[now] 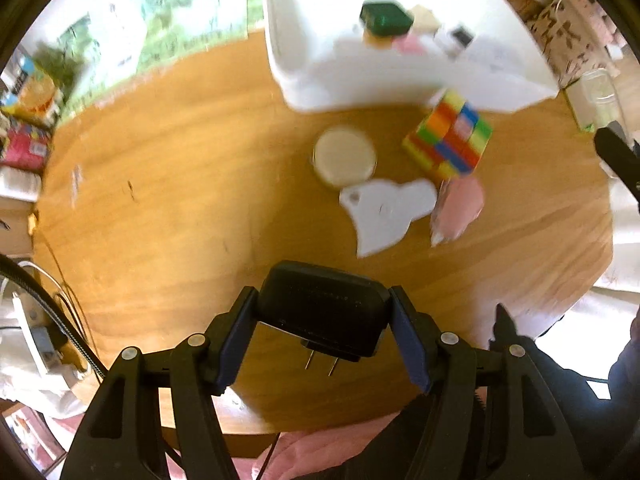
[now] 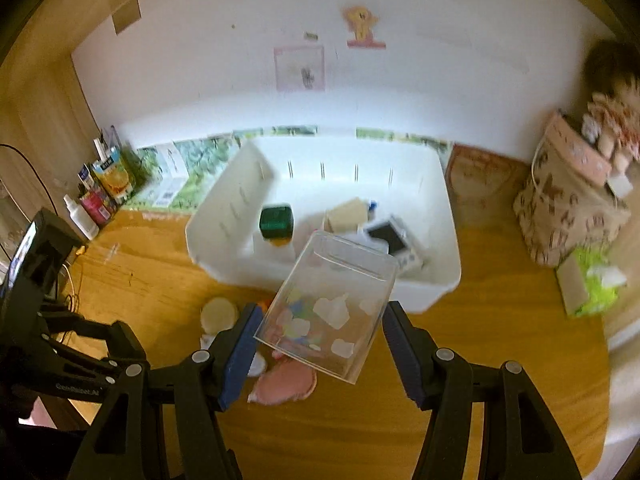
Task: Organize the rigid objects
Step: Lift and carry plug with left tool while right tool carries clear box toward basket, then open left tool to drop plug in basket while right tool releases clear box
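My left gripper (image 1: 322, 312) is shut on a black plug adapter (image 1: 320, 308), prongs pointing toward me, held above the wooden table (image 1: 160, 220). Beyond it lie a round cream lid (image 1: 344, 156), a white flat plastic piece (image 1: 384, 212), a pink soft item (image 1: 458, 208) and a colourful puzzle cube (image 1: 448, 136). My right gripper (image 2: 316, 336) is shut on a clear plastic box (image 2: 328, 304), tilted, in front of the white bin (image 2: 432, 276). The bin holds a green block (image 2: 276, 220), a tan box (image 2: 346, 212) and a small device with a dark screen (image 2: 394, 240).
Bottles and packets (image 2: 100, 196) crowd the left back corner by the wall. A patterned bag (image 2: 568, 200) and a green tissue pack (image 2: 592, 284) stand at the right. The left gripper's body (image 2: 48, 320) shows at the left of the right wrist view. Cables (image 1: 60, 320) hang off the table's left edge.
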`<control>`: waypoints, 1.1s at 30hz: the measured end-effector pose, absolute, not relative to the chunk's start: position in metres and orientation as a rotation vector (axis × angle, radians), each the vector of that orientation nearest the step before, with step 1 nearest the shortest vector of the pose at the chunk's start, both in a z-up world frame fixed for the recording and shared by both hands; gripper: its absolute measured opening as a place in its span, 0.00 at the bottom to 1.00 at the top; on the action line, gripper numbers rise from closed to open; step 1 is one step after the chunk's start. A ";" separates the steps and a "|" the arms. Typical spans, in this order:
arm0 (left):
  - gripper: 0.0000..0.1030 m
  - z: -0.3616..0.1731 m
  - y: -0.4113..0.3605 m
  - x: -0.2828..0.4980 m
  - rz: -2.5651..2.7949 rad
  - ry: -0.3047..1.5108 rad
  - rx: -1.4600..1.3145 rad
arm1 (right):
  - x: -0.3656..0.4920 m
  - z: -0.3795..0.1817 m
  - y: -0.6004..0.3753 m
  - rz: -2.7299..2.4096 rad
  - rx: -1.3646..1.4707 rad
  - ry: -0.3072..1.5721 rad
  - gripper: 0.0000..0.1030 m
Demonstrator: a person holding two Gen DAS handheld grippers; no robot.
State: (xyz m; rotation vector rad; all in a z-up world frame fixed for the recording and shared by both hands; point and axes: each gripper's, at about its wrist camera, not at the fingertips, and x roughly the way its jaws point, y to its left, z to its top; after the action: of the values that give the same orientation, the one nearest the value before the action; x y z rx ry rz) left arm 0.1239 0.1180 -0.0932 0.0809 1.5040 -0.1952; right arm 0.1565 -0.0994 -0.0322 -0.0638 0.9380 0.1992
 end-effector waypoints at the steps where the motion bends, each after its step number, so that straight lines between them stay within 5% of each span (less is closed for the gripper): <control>1: 0.66 -0.085 0.120 0.130 -0.195 1.488 0.086 | 0.159 -0.029 -0.100 0.205 -0.068 0.930 0.61; 33: 0.66 -0.067 0.055 0.287 -0.202 1.195 0.004 | 0.259 -0.034 -0.111 0.290 -0.182 0.724 0.61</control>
State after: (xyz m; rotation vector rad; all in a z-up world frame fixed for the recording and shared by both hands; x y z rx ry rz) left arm 0.2872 0.0549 -0.0666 0.0036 1.1954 -0.2025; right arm 0.2585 -0.1113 -0.0339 -0.1816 0.7236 0.2904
